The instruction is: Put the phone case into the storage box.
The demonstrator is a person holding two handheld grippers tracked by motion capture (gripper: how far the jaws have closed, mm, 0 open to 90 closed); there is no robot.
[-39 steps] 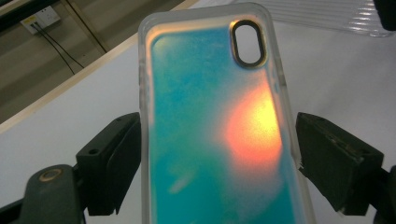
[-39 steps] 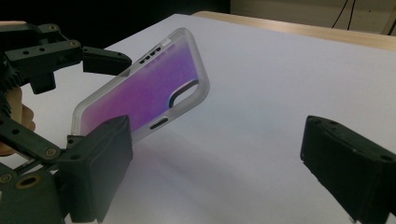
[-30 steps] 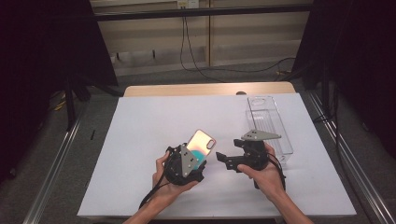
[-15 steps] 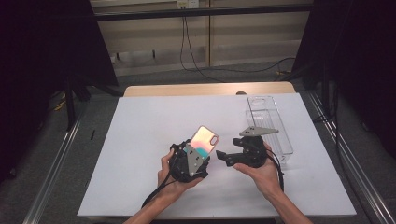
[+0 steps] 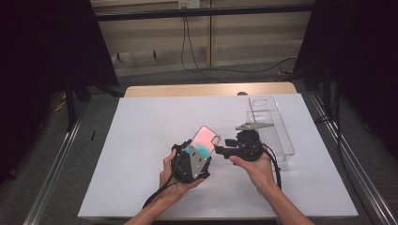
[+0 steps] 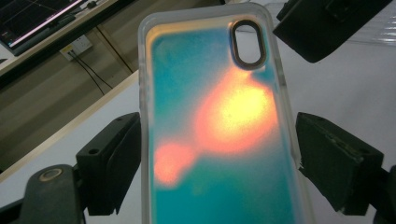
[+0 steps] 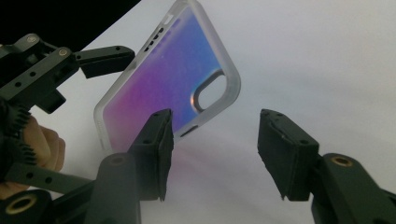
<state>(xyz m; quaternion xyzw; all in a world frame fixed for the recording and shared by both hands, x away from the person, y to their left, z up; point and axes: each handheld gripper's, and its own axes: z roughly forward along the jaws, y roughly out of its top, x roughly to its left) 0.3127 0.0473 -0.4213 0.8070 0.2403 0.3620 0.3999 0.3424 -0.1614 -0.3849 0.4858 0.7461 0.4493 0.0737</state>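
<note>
High view: the left claw point(image 5: 199, 150) grips a phone case point(image 5: 205, 141) by its long edges, holding it tilted up above the white bench point(image 5: 141, 140). The right claw point(image 5: 224, 151), just beside the case, has just been closing and holds nothing, with a clear tray point(image 5: 277, 136) behind it.

Bare white table point(image 5: 141, 140) lies open left of and beyond the hands. On the right, a clear plastic box point(image 5: 274, 131) stands close behind the right gripper point(image 5: 223, 151), blocking passage there.
</note>
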